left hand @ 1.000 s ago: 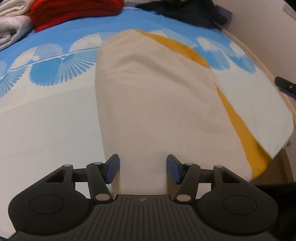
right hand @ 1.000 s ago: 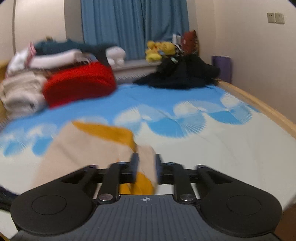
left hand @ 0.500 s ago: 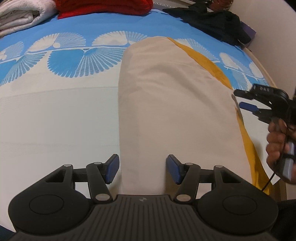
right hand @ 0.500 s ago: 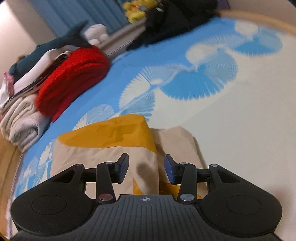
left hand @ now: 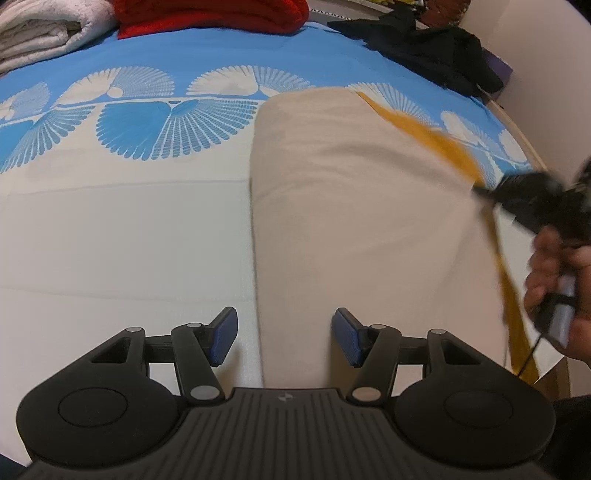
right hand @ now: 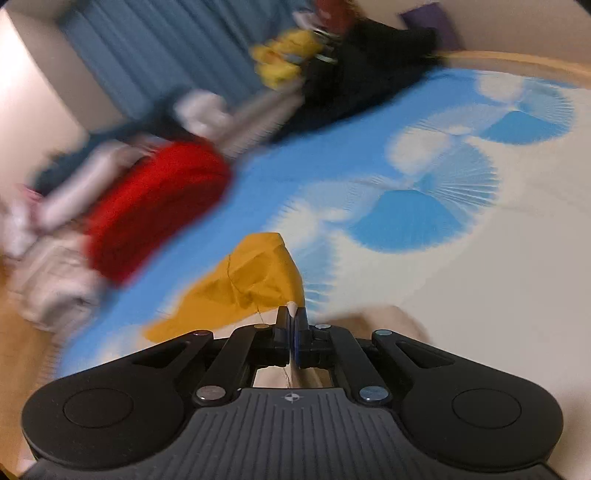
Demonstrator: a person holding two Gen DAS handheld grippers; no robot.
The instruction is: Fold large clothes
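A large beige garment with a mustard-yellow side lies folded lengthwise on the bed. My left gripper is open, its blue pads straddling the garment's near left edge. My right gripper is shut on the garment's right edge, lifting yellow cloth in front of it. It also shows blurred in the left wrist view, held by a hand at the garment's right side.
The bed sheet is white near me and blue with fan prints farther off. Folded red and white textiles are stacked at the back left. A dark clothes pile lies at the back right. The wooden bed edge runs along the right.
My right gripper has closed on the garment's right edge and is pulling it up, moving fast. My left gripper stayed open and shifted slightly left along the near edge.
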